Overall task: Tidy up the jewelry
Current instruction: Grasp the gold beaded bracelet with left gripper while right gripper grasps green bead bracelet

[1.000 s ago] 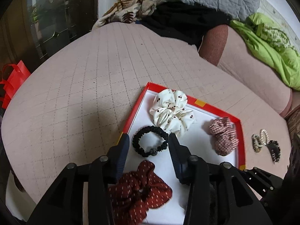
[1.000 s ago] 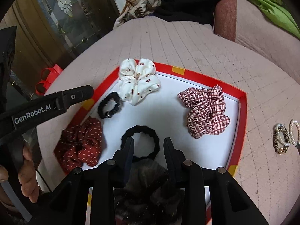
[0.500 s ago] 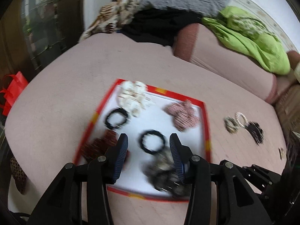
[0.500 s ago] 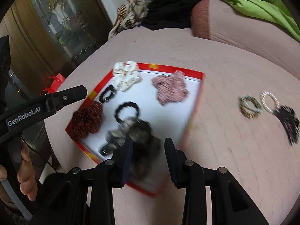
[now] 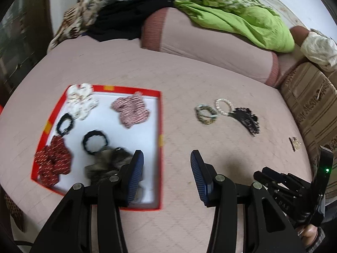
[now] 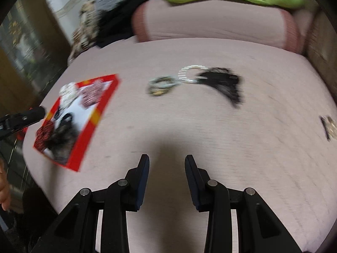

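Right gripper (image 6: 167,165): jaws apart, nothing between them, over bare quilted cover. Left gripper (image 5: 167,161): jaws likewise apart and empty, straddling the right rim of the red tray (image 5: 160,124). Loose pieces lie ahead of both, well apart from the tray: beaded bracelet (image 6: 161,86), pearl bracelet (image 6: 190,74), black hair claw (image 6: 223,83), in a row running left to right. Judgement: right hand nearer; bracelet ahead, slightly left.

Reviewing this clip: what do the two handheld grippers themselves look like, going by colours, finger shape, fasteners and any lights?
Both are matte black. The left gripper and right gripper each have two tapering fingers with dark blue ribbed pads and round silver pivot bolts. In the left wrist view, a small green light glows on the right gripper's body.
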